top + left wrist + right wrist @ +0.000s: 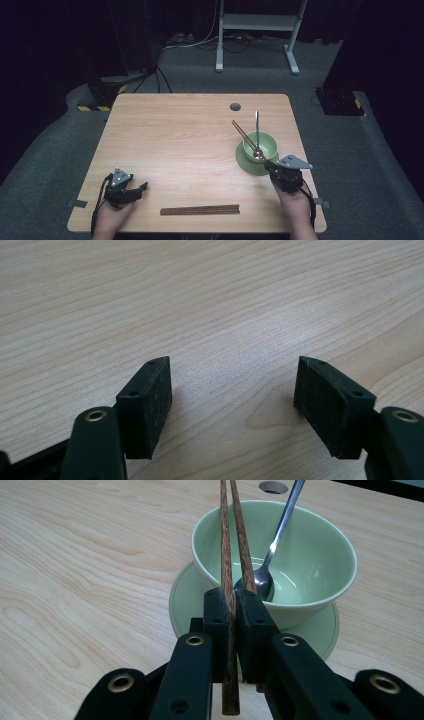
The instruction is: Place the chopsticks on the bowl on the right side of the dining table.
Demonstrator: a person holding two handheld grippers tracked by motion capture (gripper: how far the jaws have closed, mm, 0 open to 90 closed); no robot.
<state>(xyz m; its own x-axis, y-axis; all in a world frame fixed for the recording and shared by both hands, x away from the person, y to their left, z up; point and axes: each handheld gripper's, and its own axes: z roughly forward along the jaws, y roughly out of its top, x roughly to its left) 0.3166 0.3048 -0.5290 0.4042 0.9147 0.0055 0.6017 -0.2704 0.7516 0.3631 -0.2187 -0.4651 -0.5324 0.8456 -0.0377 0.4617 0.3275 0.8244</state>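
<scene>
The right gripper [268,164], at the frame's lower right, clenched a pair of chopsticks [231,555] whose long axis slanted up-left over the green bowl [264,142] just beyond it. The left gripper [141,189], lower left, lay released, well apart.

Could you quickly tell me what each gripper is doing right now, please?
Left gripper: open, holding nothing.
Right gripper: closed on the chopsticks.

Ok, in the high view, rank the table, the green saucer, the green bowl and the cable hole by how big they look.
1. Table, by far the largest.
2. Green saucer.
3. Green bowl, slightly narrower than the saucer under it.
4. Cable hole, the smallest.
</scene>
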